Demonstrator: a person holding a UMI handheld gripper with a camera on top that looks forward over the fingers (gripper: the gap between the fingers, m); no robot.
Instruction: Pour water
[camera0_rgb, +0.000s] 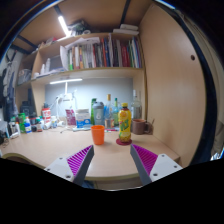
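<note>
Open gripper (113, 163), orange cup (98, 134) beyond

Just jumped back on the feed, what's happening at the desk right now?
The hand-held tongs are open and empty, hovering over the near edge of the wooden desk. Nothing is grasped yet. Beyond the fingers stand an orange cup and, just beside it, a bottle with a yellow label and red cap, both upright on the desk. More bottles and clutter line the back wall under a bookshelf. Pouring has not started.
</note>
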